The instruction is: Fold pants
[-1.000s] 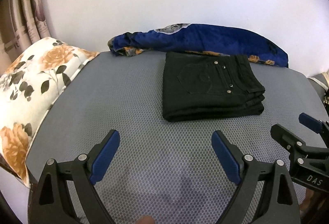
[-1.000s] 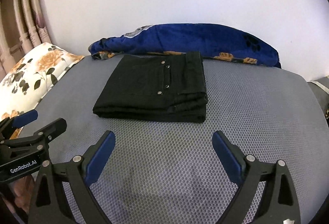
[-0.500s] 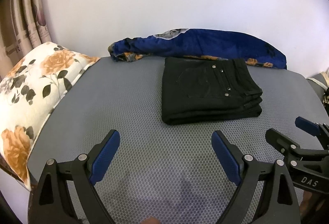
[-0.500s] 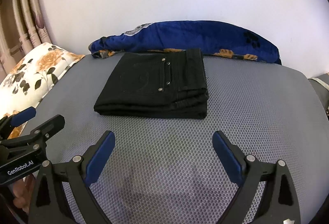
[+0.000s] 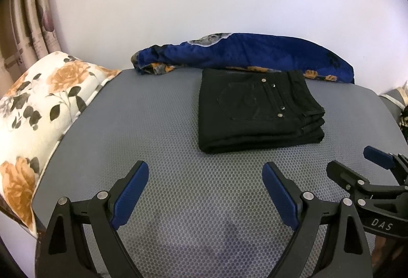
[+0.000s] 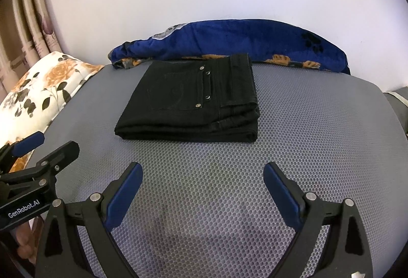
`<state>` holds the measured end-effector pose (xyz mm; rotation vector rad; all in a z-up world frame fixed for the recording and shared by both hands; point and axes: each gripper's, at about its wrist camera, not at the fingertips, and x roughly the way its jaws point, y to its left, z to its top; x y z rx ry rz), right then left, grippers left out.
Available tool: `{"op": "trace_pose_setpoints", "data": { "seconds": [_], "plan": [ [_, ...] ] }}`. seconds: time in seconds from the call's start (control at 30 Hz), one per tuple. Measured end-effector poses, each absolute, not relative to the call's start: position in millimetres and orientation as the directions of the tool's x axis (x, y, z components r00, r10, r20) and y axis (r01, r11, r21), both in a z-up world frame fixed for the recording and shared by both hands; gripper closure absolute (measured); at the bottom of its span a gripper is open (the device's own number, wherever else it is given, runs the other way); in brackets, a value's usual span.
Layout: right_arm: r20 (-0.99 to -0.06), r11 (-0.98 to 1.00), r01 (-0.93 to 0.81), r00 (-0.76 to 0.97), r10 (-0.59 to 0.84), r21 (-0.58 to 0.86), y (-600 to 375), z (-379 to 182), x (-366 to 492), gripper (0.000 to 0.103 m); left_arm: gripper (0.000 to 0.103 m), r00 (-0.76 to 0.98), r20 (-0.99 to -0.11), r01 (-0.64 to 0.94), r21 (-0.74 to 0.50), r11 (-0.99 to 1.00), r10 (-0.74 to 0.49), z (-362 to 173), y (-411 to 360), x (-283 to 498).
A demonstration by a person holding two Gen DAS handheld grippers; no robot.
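Folded pants (image 5: pixel 257 109) lie toward the mat's (image 5: pixel 158 140) far edge, ahead of both wide, empty claws, left (image 5: pixel 205 191) and right (image 6: pixel 202 191).

both wrist cameras look down, perhaps steeply, sharing the folded pants (image 5: pixel 257 109) ahead.
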<state>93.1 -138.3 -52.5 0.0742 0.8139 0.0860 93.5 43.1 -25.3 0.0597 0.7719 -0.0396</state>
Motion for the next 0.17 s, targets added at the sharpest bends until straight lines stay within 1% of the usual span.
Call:
{"op": "trace_pose_setpoints", "data": {
  "seconds": [0.17],
  "plan": [
    [-0.725, 0.994, -0.050, 0.680, 0.106, 0.099, -137.4, -53.5, 93.4, 0.009, 0.012, 0.713, -0.701, 0.057, 0.037, 0.998, -0.015, -26.3, 43.7, 94.8]
  ]
}}
